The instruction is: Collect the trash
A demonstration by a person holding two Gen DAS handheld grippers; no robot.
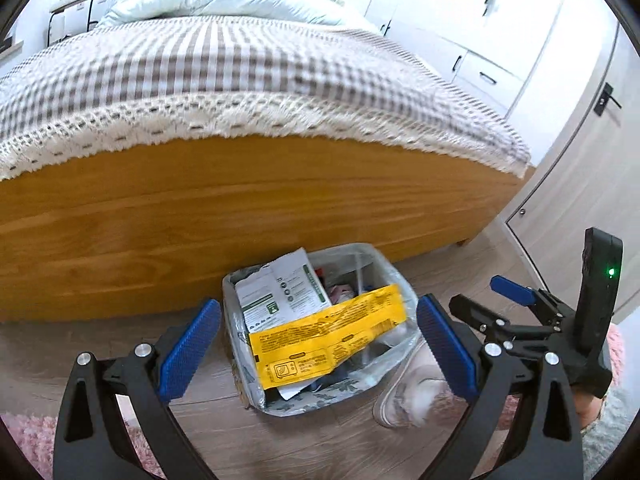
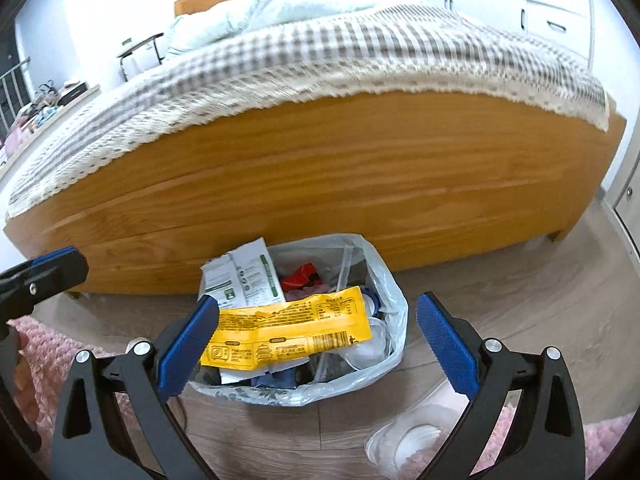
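A small trash bin lined with a translucent plastic bag (image 1: 394,364) (image 2: 394,308) stands on the wooden floor against the bed's footboard. It is full: a yellow wrapper (image 1: 328,334) (image 2: 288,334) lies across the top, with a white and green paper package (image 1: 280,292) (image 2: 244,280) behind it and a red wrapper (image 2: 302,274) deeper in. My left gripper (image 1: 318,350) is open and empty above the bin. My right gripper (image 2: 318,344) is open and empty above the bin too; it also shows in the left wrist view (image 1: 520,300).
A wooden bed (image 1: 200,216) with a checked cover fills the background. A pink rug (image 2: 48,356) lies at the near floor. A foot in a light slipper (image 1: 404,396) stands right of the bin. White wardrobes (image 1: 480,20) and a door are at right.
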